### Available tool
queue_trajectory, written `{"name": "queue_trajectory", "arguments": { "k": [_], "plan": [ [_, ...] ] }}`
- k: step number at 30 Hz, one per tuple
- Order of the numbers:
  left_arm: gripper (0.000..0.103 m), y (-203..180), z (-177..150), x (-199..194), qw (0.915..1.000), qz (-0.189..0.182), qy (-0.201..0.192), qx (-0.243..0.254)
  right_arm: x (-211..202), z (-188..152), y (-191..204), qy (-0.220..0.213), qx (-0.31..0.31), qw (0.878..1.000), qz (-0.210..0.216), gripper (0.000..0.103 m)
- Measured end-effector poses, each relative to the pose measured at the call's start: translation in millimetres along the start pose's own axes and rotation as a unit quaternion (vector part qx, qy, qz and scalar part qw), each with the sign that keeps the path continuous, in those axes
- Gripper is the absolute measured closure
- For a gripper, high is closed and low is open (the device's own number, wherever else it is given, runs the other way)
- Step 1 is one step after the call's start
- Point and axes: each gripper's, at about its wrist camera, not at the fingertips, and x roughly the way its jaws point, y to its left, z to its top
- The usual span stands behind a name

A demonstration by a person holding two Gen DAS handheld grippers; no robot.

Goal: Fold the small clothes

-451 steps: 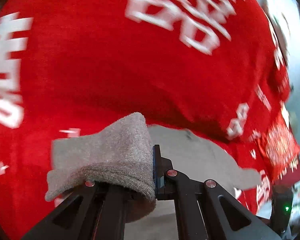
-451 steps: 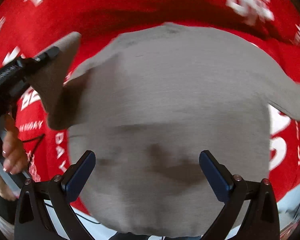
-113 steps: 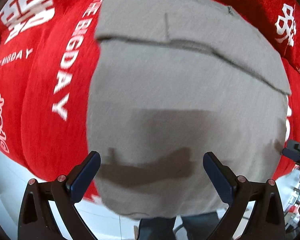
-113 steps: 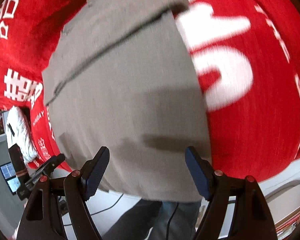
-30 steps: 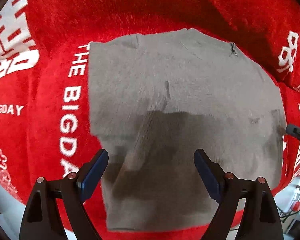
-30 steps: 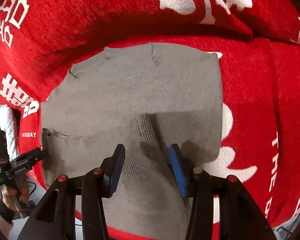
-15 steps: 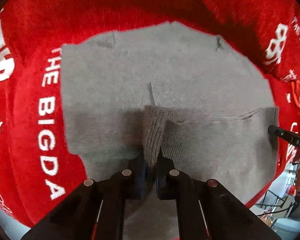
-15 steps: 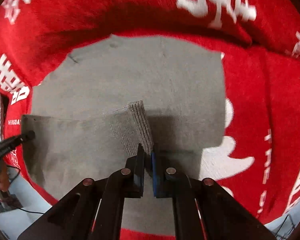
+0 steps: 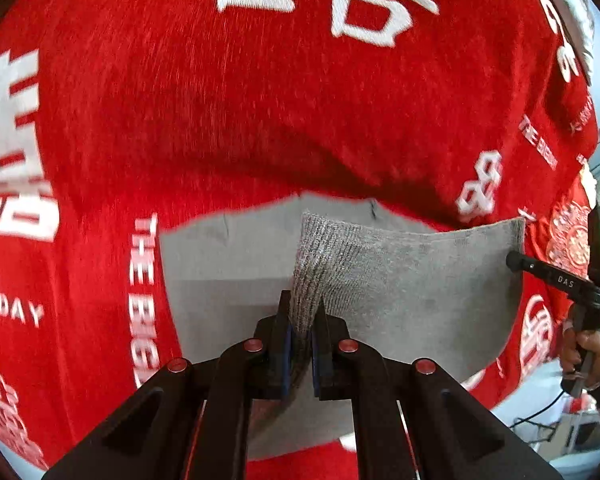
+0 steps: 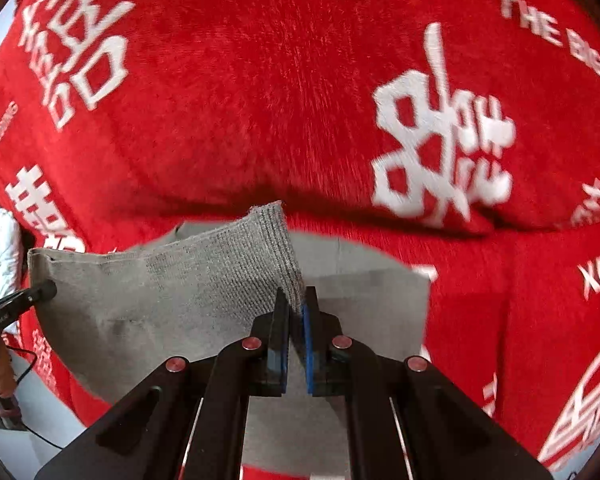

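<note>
Bright, even light is filling both views. Fisheye bending is curving the edges, with dark vignette cutting the corners. Motion blur is smearing the white lettering across the upper frame. A soft shadow is lying along the centre.

The left gripper [image 9: 302, 320] had its jaws pinched together on the grey garment [image 9: 400, 276]. At three o'clock, the right gripper [image 10: 296, 308] was clamped likewise on the same cloth, a hand [image 9: 588, 354] holding its handle.
</note>
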Motion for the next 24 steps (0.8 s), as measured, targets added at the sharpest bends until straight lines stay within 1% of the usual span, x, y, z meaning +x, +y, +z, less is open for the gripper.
{"name": "queue_trajectory", "arguments": {
  "k": [3, 5, 9, 11, 12, 14, 15, 17, 18, 19, 20, 21, 22, 23, 24],
  "plan": [
    [0.094, 7.6, 24.1, 34.0, 0.9997, 0.023, -0.008, -0.001, 42.5, 13.0, -2.4, 0.011, 0.000, 1.000, -0.006, 0.097],
    [0.094, 13.8, 34.1, 66.9, 0.9989, 0.047, 0.002, -0.006, 76.2, 15.6, -7.3, 0.027, 0.016, 0.999, -0.011, 0.097],
    [0.094, 28.7, 34.6, 124.7, 0.9953, 0.088, 0.029, -0.029, 120.2, 12.2, -22.0, 0.047, 0.057, 0.997, -0.014, 0.097],
    [0.094, 33.2, 32.9, 149.0, 0.9928, 0.108, 0.041, -0.034, 137.3, 8.2, -30.0, 0.055, 0.078, 0.995, -0.013, 0.096],
    [0.094, 34.2, 32.0, 156.2, 0.9921, 0.112, 0.044, -0.035, 143.6, 5.8, -33.1, 0.057, 0.085, 0.995, -0.015, 0.096],
    [0.094, 36.9, 30.1, 168.8, 0.9902, 0.126, 0.049, -0.035, 147.9, 2.3, -38.3, 0.049, 0.098, 0.994, -0.021, 0.096],
    [0.094, 38.2, 29.9, 172.7, 0.9895, 0.131, 0.048, -0.035, 146.9, 1.6, -41.1, 0.043, 0.106, 0.993, -0.028, 0.093],
    [0.094, 40.3, 31.8, 175.8, 0.9891, 0.135, 0.045, -0.037, 144.5, -0.4, -50.6, 0.039, 0.136, 0.989, -0.029, 0.084],
    [0.094, 42.3, 33.6, 175.8, 0.9888, 0.136, 0.044, -0.041, 142.4, -0.9, -54.4, 0.037, 0.146, 0.988, -0.039, 0.083],
    [0.087, 45.1, 35.3, 175.3, 0.9880, 0.140, 0.044, -0.047, 139.1, -0.8, -57.8, 0.035, 0.153, 0.986, -0.053, 0.083],
    [0.073, 46.9, 37.2, 175.3, 0.9864, 0.150, 0.042, -0.053, 136.0, -0.8, -60.4, 0.033, 0.157, 0.985, -0.069, 0.083],
    [0.068, 51.3, 38.6, 171.0, 0.9831, 0.170, 0.034, -0.060, 131.5, -0.9, -65.0, 0.034, 0.163, 0.982, -0.090, 0.083],
    [0.067, 55.2, 39.4, 166.5, 0.9804, 0.183, 0.028, -0.067, 124.5, -2.6, -72.2, 0.035, 0.179, 0.979, -0.085, 0.083],
    [0.067, 60.3, 40.1, 161.0, 0.9780, 0.192, 0.027, -0.077, 119.0, -5.2, -75.8, 0.034, 0.189, 0.979, -0.069, 0.083],
    [0.067, 64.7, 40.4, 154.3, 0.9778, 0.188, 0.030, -0.088, 112.1, -8.5, -76.9, 0.033, 0.193, 0.979, -0.055, 0.083]
  ]
}}
